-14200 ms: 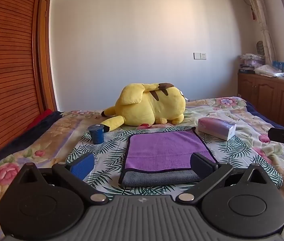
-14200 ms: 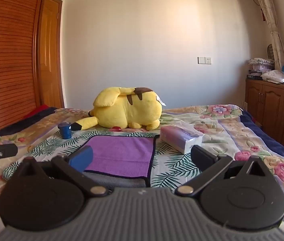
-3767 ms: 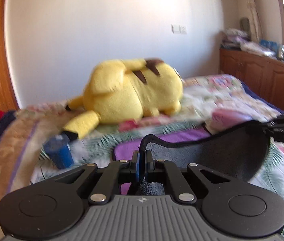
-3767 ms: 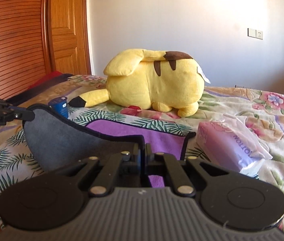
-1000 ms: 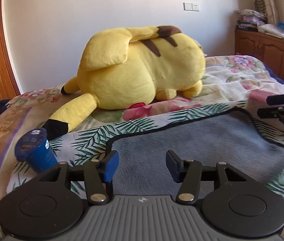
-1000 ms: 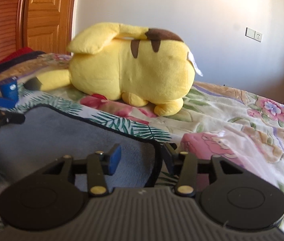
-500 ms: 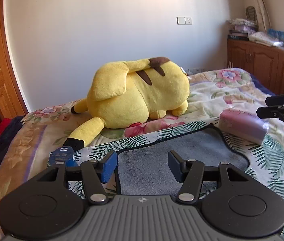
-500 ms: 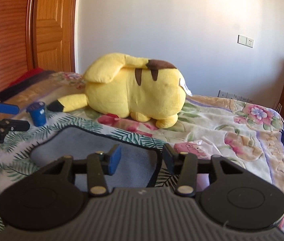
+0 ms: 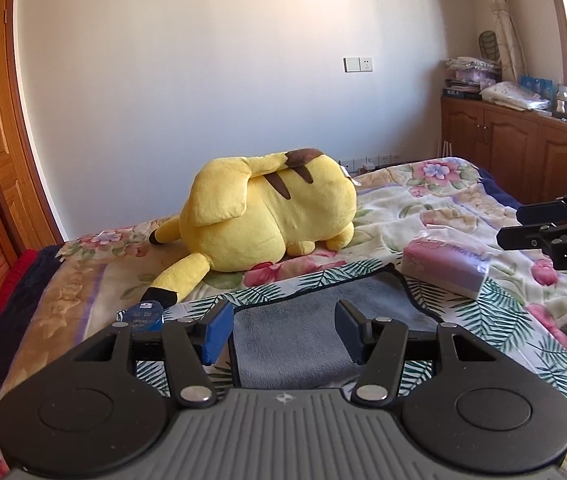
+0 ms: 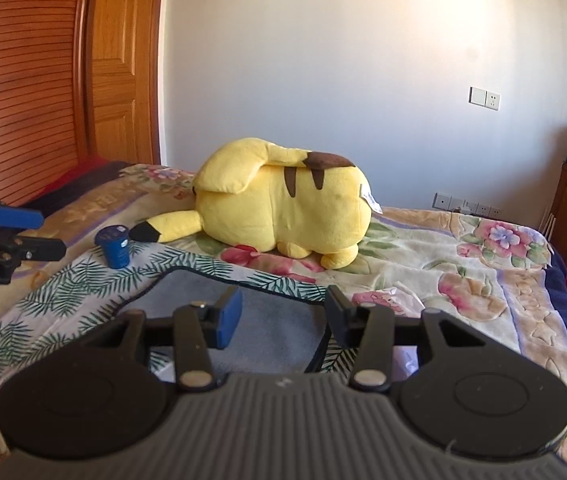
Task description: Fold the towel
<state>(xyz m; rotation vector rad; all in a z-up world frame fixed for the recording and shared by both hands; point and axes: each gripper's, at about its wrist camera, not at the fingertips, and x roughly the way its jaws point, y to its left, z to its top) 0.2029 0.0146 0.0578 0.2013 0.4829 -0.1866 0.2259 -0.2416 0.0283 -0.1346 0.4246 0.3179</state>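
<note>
The towel (image 9: 303,328) lies folded flat on the bed, grey side up with a black hem. It also shows in the right wrist view (image 10: 267,316). My left gripper (image 9: 283,330) is open and empty, raised above the towel's near left part. My right gripper (image 10: 281,314) is open and empty, raised above the towel's near right edge. Each gripper shows at the edge of the other's view: the right one (image 9: 551,228) and the left one (image 10: 11,236).
A big yellow plush toy (image 9: 267,216) lies beyond the towel. A small blue cup (image 10: 114,247) stands left of the towel. A pink tissue pack (image 9: 443,268) lies at its right. Wooden cabinets (image 9: 523,152) line the right wall, wooden doors the left.
Both grippers have let go of the towel and pulled back and up from it. The towel stays folded on the bed, grey side up.
</note>
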